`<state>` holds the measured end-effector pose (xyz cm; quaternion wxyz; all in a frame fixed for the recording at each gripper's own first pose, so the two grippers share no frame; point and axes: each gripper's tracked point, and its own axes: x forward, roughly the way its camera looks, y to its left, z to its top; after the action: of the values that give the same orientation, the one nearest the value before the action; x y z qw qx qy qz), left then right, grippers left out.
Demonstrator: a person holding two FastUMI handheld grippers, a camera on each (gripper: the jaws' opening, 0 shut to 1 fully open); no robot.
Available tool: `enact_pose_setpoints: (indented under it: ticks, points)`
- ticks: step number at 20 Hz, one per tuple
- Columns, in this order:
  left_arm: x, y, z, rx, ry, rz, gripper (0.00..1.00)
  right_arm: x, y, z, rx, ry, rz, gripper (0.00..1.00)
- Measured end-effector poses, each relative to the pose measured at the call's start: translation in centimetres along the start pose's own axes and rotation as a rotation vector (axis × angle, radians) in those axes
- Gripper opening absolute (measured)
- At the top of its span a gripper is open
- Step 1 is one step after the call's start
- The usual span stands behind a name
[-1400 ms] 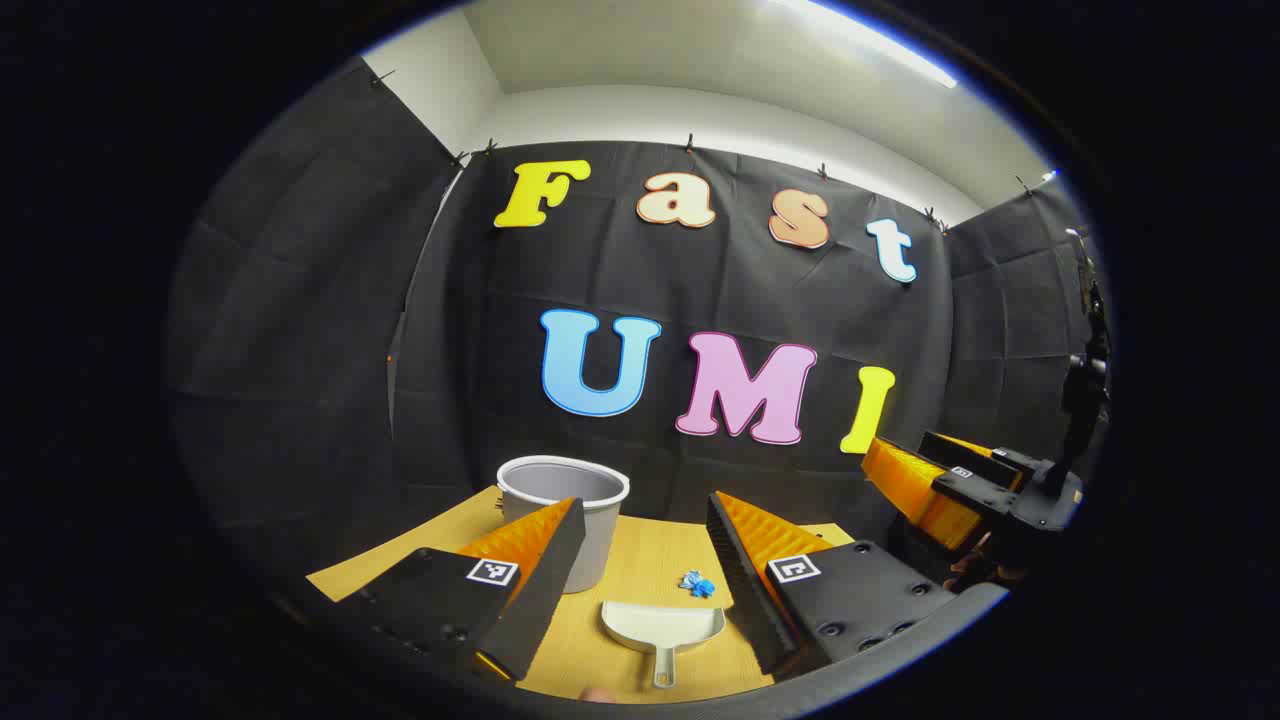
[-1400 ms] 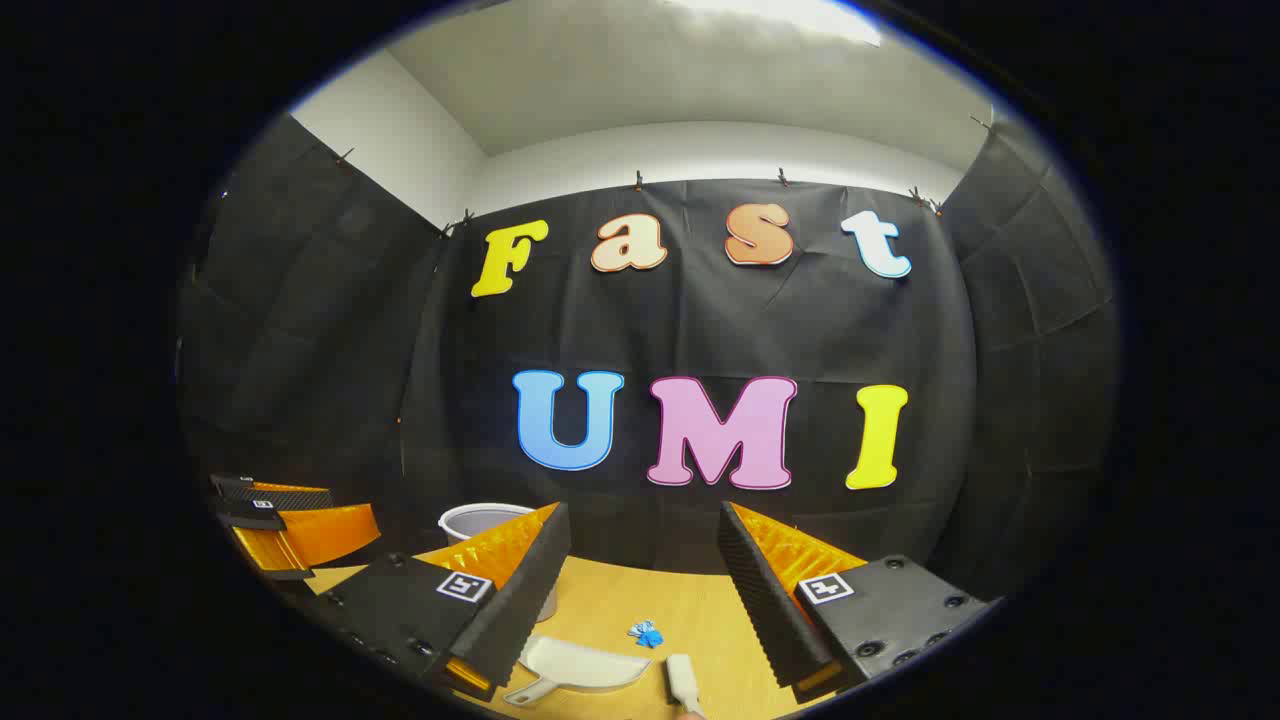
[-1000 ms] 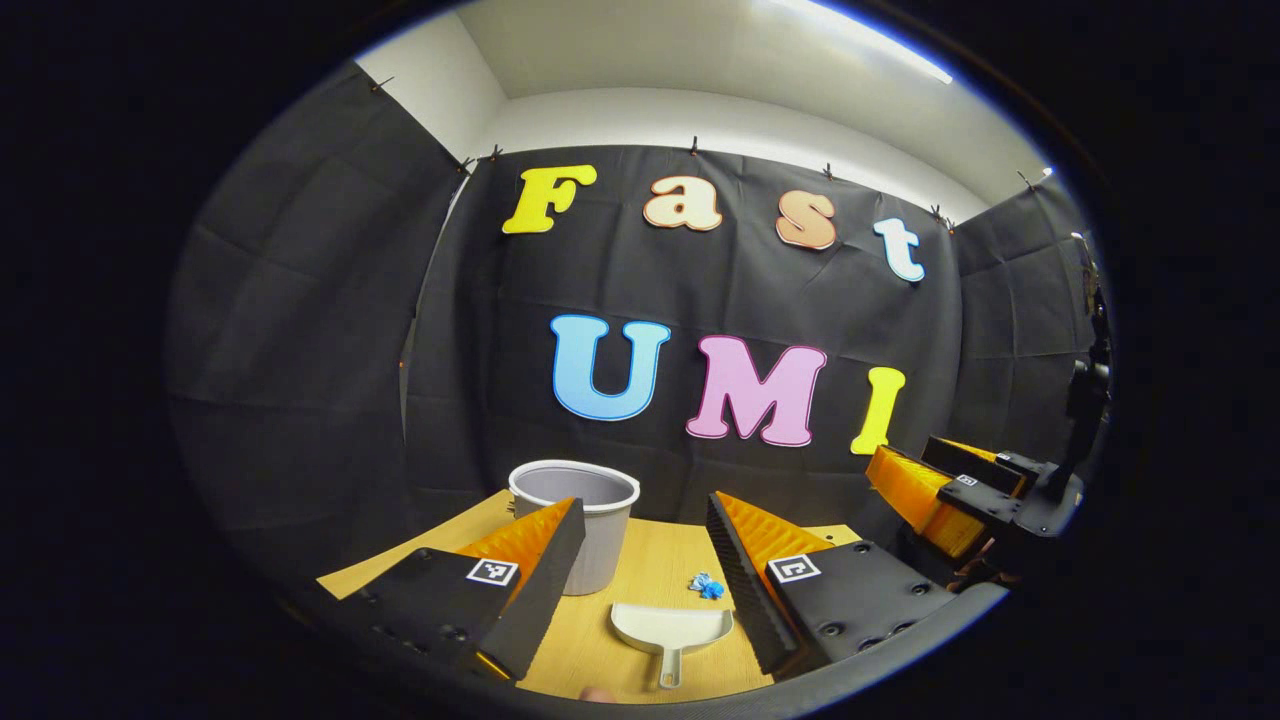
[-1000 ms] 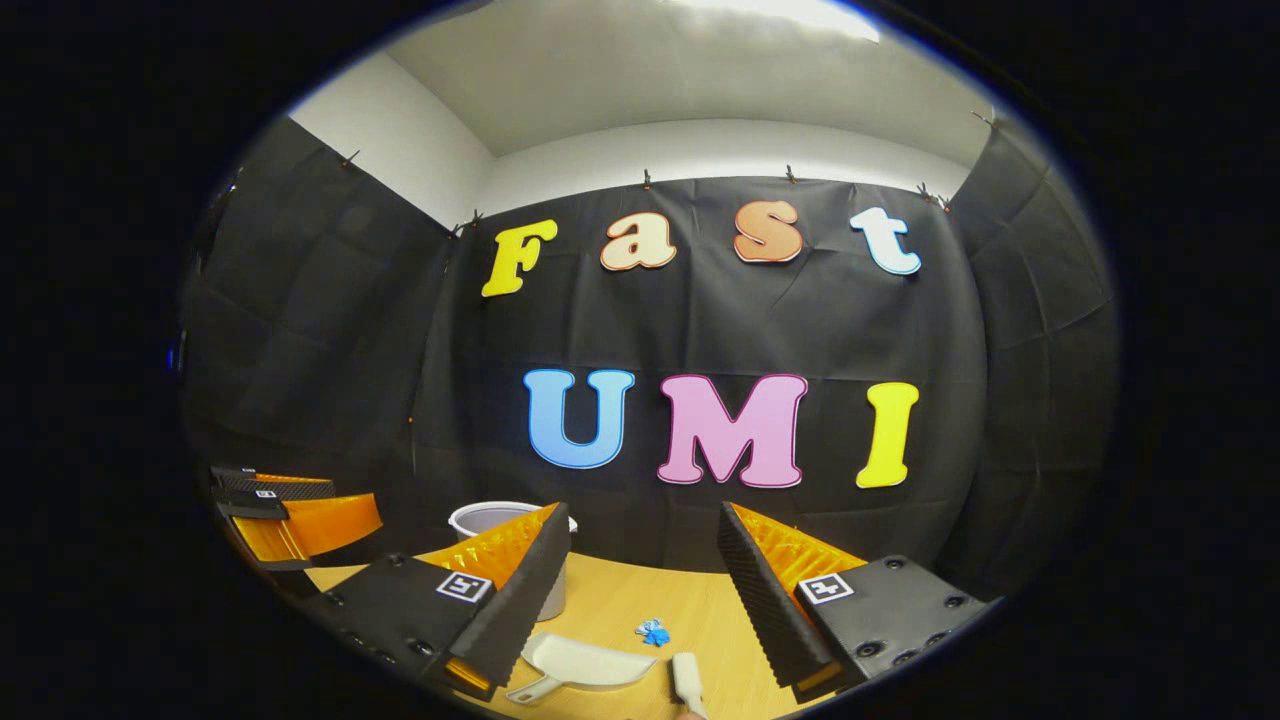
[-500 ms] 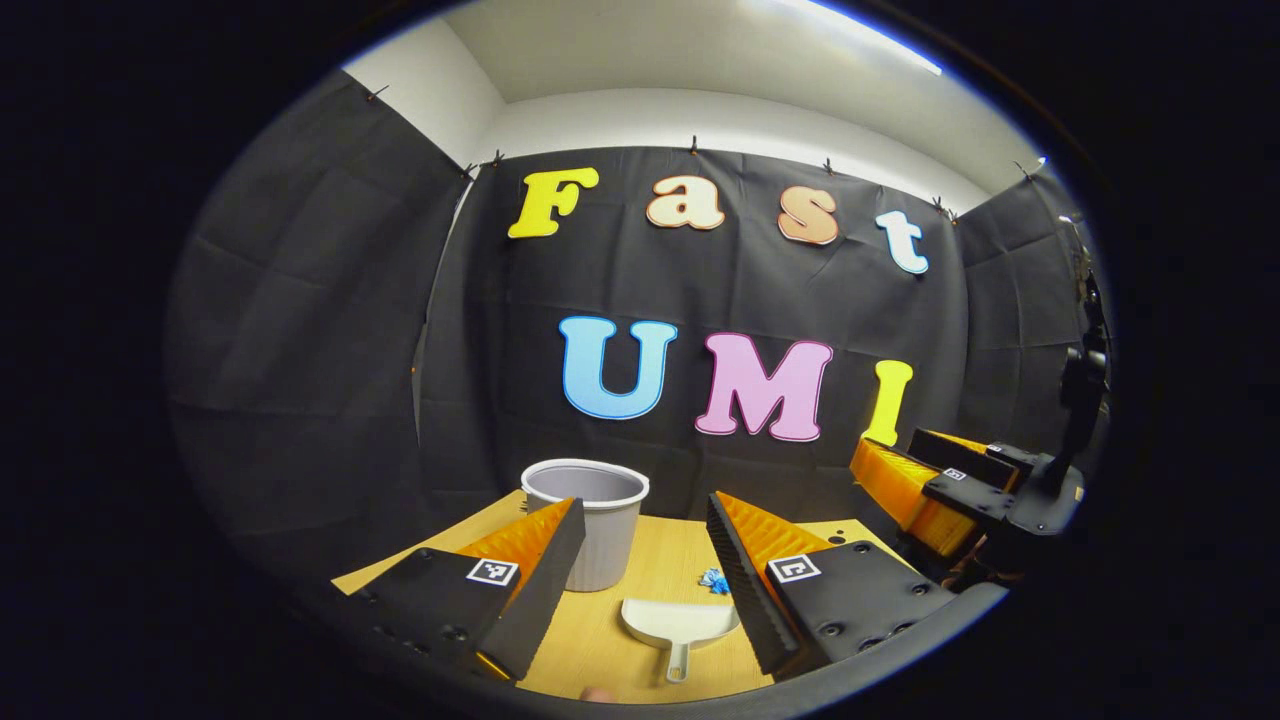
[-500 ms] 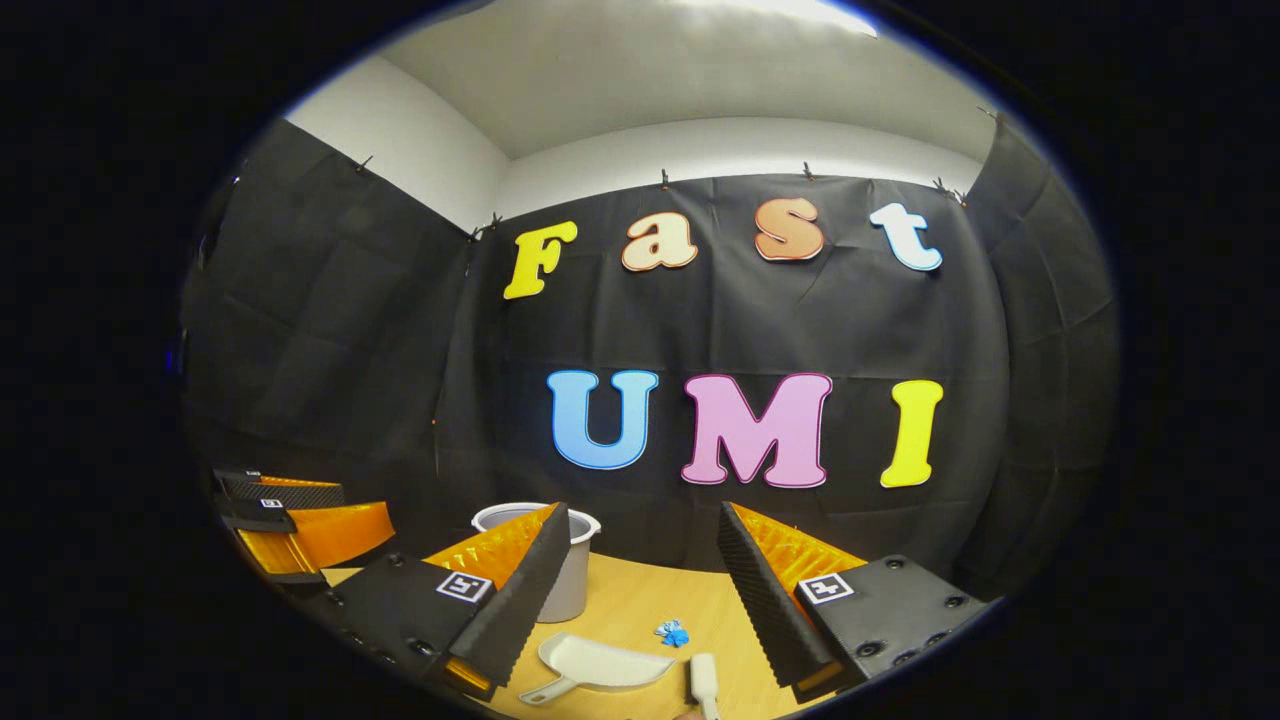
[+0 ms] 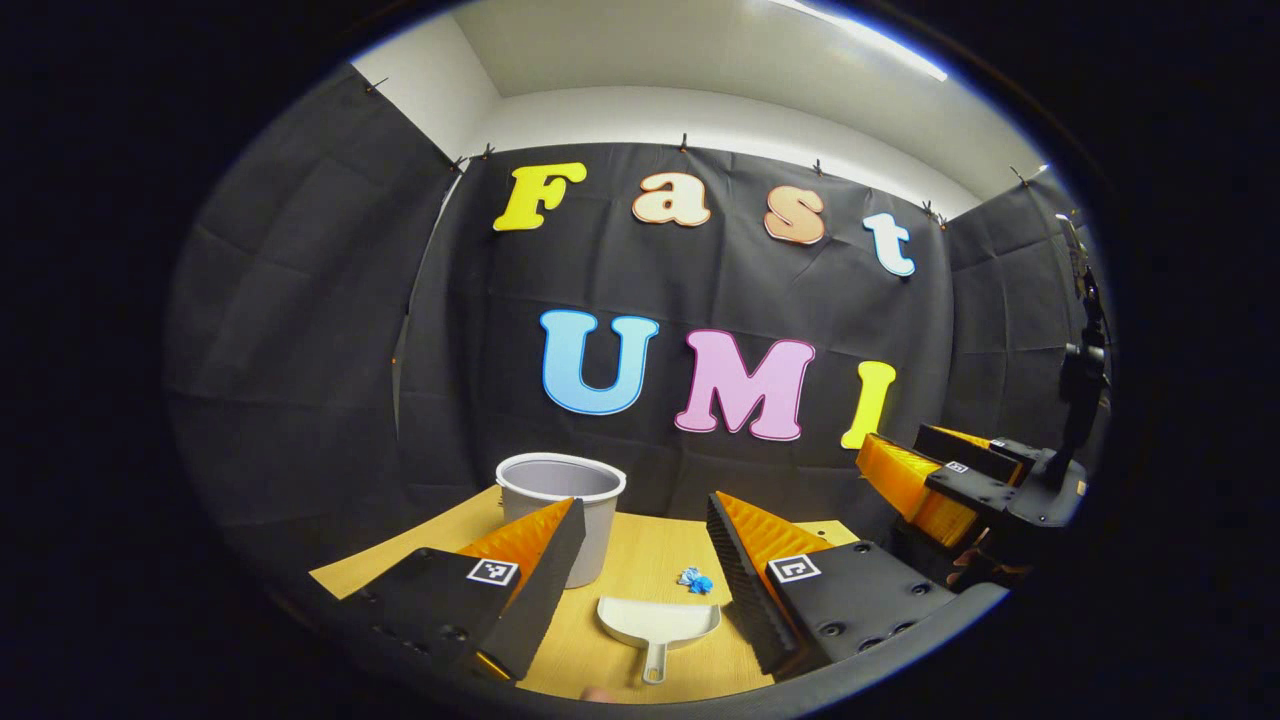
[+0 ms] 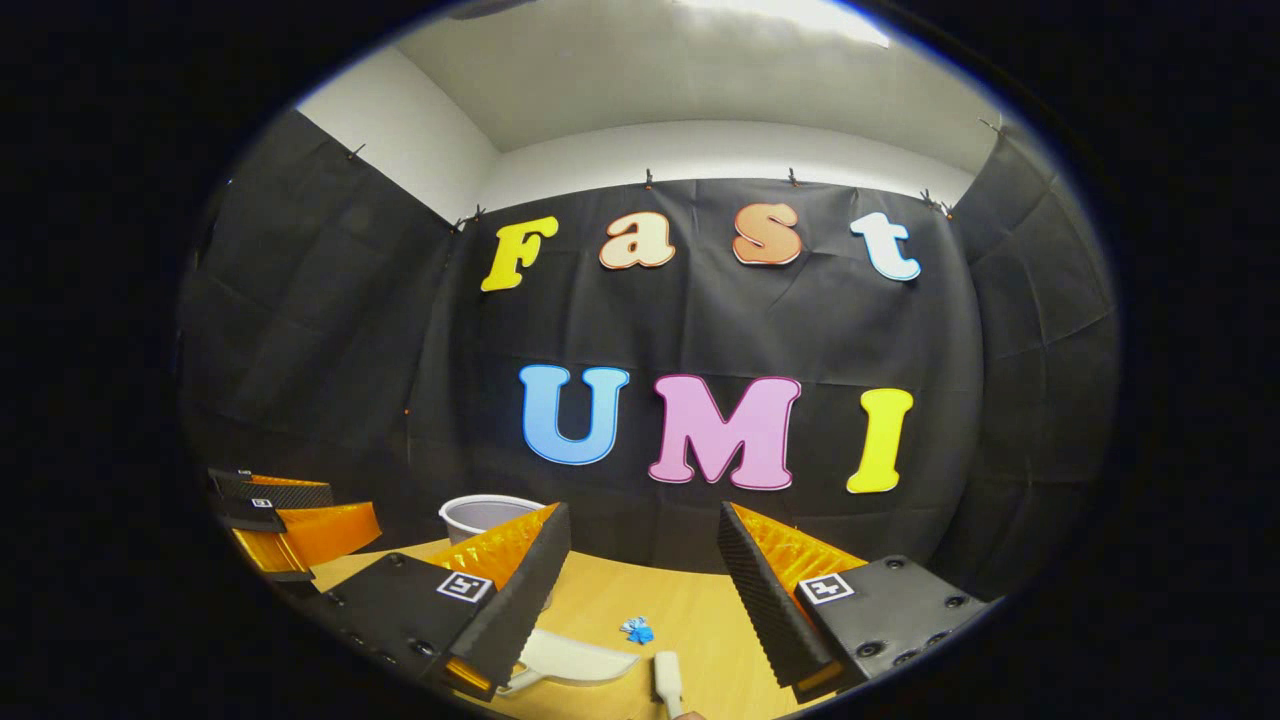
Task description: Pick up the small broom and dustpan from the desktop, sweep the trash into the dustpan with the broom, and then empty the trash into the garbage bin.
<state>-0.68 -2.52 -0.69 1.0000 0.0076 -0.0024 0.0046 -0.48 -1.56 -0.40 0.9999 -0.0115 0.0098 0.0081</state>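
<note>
A white dustpan (image 7: 655, 620) lies on the wooden table (image 7: 640, 545) with its handle toward me, below and between the fingers of my open left gripper (image 7: 645, 502). Small blue trash (image 7: 694, 580) sits just beyond the pan's right corner. In the right gripper view the dustpan (image 8: 575, 655) lies at lower left, the white broom handle (image 8: 667, 680) beside it, and the trash (image 8: 636, 630) behind them. My right gripper (image 8: 642, 512) hangs open above these, holding nothing. Each gripper hovers apart from the tools.
A grey garbage bin (image 7: 560, 490) stands upright at the table's back left, partly behind my left finger; the bin (image 8: 480, 515) also peeks over the right gripper's left finger. The right gripper (image 7: 895, 445) hovers off the table's right side, and the left gripper (image 8: 350, 508) off its left.
Both views have swung slightly, so the bin, dustpan and trash sit further left in each view. Nothing on the table moved, and both grippers stay open.
</note>
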Motion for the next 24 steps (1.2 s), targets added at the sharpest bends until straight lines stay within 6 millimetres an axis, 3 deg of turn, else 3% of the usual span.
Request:
enact_pose_setpoints:
  ticks: [8,9,14,17,19,24]
  points:
    - [1.6,-0.7,-0.1,0.021,0.001,-0.056,0.74,-0.9,-2.7,-0.9,0.005,0.038,-0.088,0.92]
    - [1.7,-0.7,-0.1,0.022,0.006,-0.066,0.74,-1.2,-2.9,-1.0,0.004,0.044,-0.099,0.95]
    - [1.4,-0.7,-1.0,-0.009,0.035,-0.118,0.74,-3.1,-2.9,-1.7,-0.05,0.081,-0.144,0.92]
    - [1.8,0.2,-2.4,0.053,0.063,-0.105,0.73,-3.8,-2.7,-1.4,-0.057,0.08,-0.16,0.95]
    - [2.2,-0.3,-3.7,0.07,0.101,-0.113,0.74,-3.8,-2.4,-1.4,-0.056,0.082,-0.156,0.95]
    - [4.3,-1.1,-8.6,0.103,0.228,-0.12,0.74,-3.0,-3.1,-1.8,-0.056,0.092,-0.141,0.96]
